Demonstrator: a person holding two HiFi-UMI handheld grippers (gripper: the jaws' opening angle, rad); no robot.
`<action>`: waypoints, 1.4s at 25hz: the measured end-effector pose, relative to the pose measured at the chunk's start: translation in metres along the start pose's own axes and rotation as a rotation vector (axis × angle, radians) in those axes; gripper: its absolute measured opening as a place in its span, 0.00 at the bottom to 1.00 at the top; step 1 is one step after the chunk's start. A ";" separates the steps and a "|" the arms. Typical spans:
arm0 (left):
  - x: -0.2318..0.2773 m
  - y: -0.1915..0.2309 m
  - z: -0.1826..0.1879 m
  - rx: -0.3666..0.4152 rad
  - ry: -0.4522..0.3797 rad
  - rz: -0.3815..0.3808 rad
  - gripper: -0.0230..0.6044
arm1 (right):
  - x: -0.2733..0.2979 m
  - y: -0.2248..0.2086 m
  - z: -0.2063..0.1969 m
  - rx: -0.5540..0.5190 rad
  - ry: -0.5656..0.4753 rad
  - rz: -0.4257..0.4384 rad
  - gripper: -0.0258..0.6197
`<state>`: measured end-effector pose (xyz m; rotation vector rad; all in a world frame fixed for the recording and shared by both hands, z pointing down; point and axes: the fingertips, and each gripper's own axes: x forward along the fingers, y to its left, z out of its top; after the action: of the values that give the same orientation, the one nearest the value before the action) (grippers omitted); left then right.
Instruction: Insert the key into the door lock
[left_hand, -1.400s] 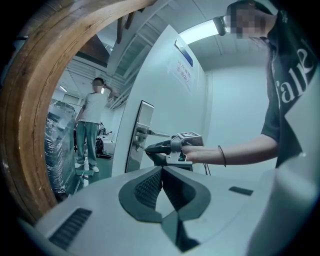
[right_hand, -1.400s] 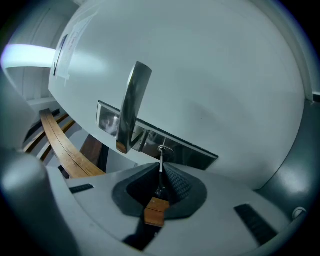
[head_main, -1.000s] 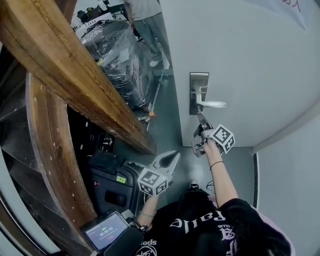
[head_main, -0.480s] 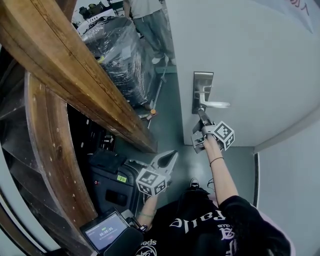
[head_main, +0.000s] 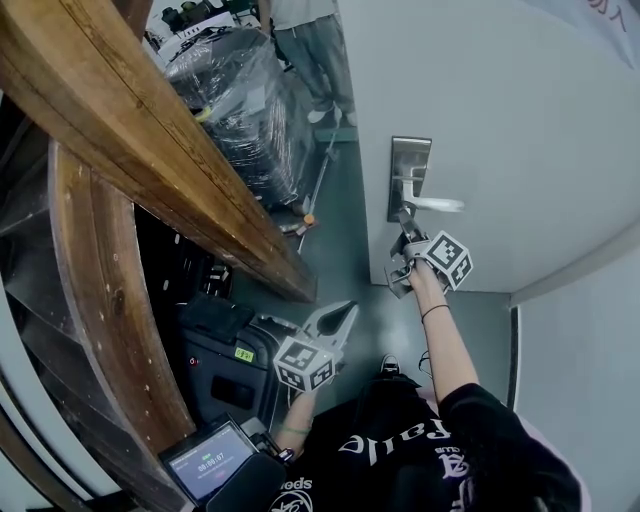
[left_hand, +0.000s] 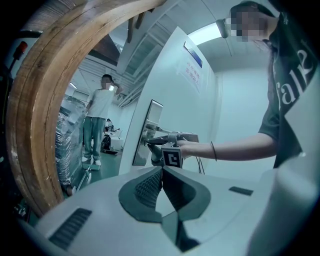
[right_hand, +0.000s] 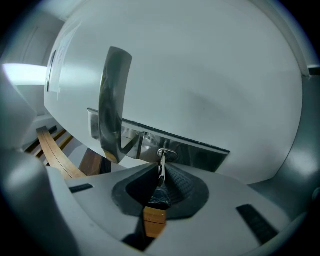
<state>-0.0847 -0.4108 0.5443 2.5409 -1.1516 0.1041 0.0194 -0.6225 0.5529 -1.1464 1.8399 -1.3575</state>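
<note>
Your right gripper (right_hand: 162, 176) fingers clench the key (right_hand: 161, 169), a thin silver blade with its tip at the keyhole (right_hand: 166, 153); the head view hides it. Your left gripper (left_hand: 162, 172) fingers are pressed together, empty.

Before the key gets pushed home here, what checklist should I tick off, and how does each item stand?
1. Key clamped in right gripper: ok, jaws shut on it.
2. Key tip at lock cylinder: ok, the tip meets it.
3. Blade inside the cylinder: cannot tell.
4. Door handle clear of the key: ok, off to one side.
5. Left gripper out of the way: ok, shut, empty, held apart from the lock.
</note>
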 end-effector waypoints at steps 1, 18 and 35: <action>0.000 0.000 -0.001 0.001 0.002 0.001 0.04 | 0.001 0.000 0.000 -0.026 0.006 -0.005 0.10; -0.021 -0.015 -0.002 -0.010 -0.021 -0.011 0.04 | -0.073 -0.024 -0.047 -0.358 0.201 -0.129 0.18; -0.141 -0.093 -0.060 -0.027 -0.001 -0.109 0.04 | -0.255 0.047 -0.156 -0.528 0.187 -0.064 0.10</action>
<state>-0.1051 -0.2326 0.5449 2.5736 -1.0049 0.0601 -0.0057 -0.3215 0.5475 -1.3776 2.4069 -1.0659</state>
